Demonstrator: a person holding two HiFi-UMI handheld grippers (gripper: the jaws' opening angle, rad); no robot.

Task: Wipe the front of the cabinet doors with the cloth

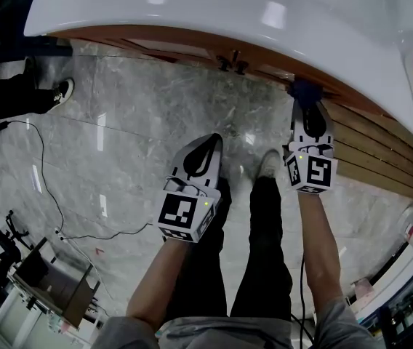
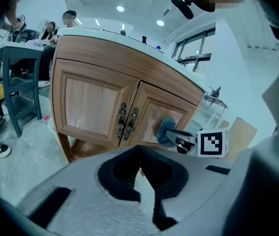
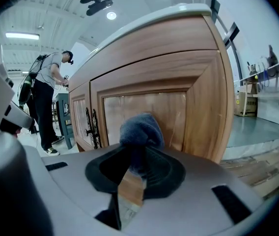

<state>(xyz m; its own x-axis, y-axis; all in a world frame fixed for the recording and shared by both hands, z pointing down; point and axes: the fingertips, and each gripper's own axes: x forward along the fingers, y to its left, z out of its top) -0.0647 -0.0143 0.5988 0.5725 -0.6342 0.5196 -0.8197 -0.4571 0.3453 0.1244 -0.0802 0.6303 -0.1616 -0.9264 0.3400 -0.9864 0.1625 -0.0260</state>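
A wooden cabinet with two doors (image 2: pixel 93 104) stands under a white countertop (image 1: pixel 265 13). Ornate dark handles (image 2: pixel 127 123) meet at the doors' middle. My right gripper (image 1: pixel 305 102) is shut on a bunched blue cloth (image 3: pixel 140 129), which presses against the panel of the right door (image 3: pixel 144 107). From the left gripper view the cloth (image 2: pixel 165 132) sits low on that door, right of the handles. My left gripper (image 1: pixel 209 141) hangs over the floor, back from the cabinet, jaws shut with nothing in them.
Marble floor (image 1: pixel 134 137) lies in front of the cabinet, with a black cable (image 1: pixel 46 187) trailing at left. A bystander's shoe (image 1: pixel 62 91) is at far left; another person (image 3: pixel 48 97) stands beyond the cabinet. Wooden slats (image 1: pixel 381 155) run along the right. A grey table (image 2: pixel 12 77) stands left.
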